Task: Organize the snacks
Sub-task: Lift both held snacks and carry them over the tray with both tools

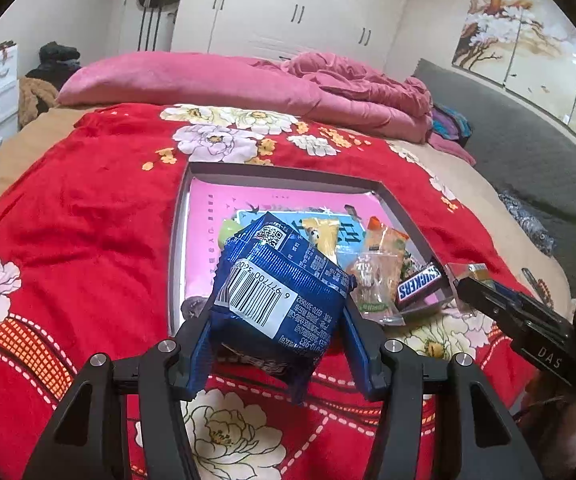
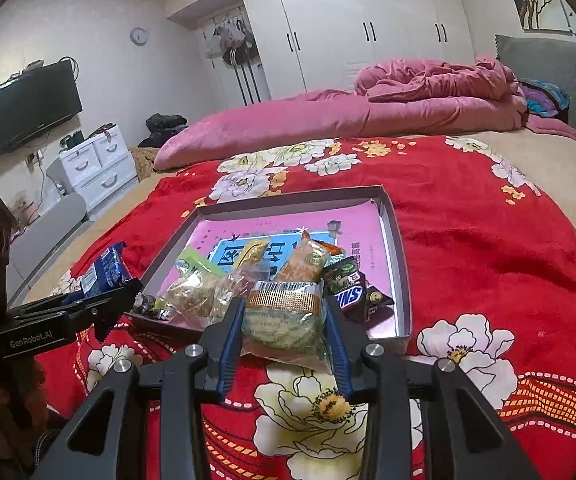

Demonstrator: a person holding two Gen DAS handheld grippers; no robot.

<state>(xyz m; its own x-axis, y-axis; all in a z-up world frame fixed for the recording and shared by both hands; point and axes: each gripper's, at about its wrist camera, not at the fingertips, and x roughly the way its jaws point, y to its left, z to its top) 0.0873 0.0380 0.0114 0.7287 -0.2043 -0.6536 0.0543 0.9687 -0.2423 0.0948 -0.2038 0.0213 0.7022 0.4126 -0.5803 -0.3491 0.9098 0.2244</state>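
My left gripper [image 1: 278,320] is shut on a blue snack packet [image 1: 276,292] with a white barcode label, held just above the near edge of a shallow box [image 1: 288,174] with a pink floor. My right gripper [image 2: 284,312] is shut on a clear packet [image 2: 284,320] holding a greenish pastry with a gold band, also at the box's near edge [image 2: 402,280]. Inside the box lie a Snickers bar [image 1: 418,286], an orange packet [image 2: 306,260], a yellow packet [image 1: 322,234] and clear bags. Each view shows the other gripper [image 1: 462,280] [image 2: 128,288] off to its side.
The box rests on a red floral blanket [image 1: 88,220] spread over a bed. A rumpled pink duvet [image 1: 248,80] lies along the far side. White wardrobes [image 2: 368,20], a white drawer unit [image 2: 96,160] and a wall television [image 2: 32,104] stand beyond the bed.
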